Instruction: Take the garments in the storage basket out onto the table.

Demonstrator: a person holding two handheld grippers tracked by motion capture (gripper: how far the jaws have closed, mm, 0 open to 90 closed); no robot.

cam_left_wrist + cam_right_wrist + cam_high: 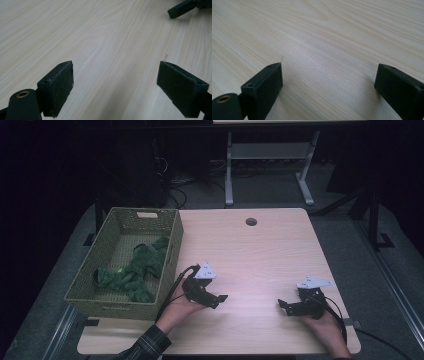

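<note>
High view shows a light wooden table with a woven basket on its left side, and a crumpled green cloth lying inside it, towards the basket's near right part. The left gripper rests low over the near table just right of the basket's near corner, and the right gripper sits well to the right of it, near the table's near right edge; both point inward across bare wood. In the left gripper view its jaws stand wide apart with nothing between them, and a jaw tip of the other gripper shows at the far right; in the right gripper view the jaws are likewise spread wide and empty. With the cloth in the basket and both tools free, this looks like a pause between steps, either just after putting the cloth away or before fetching it. Any pick would call for the left gripper to lift over the basket wall and descend onto a raised fold.
</note>
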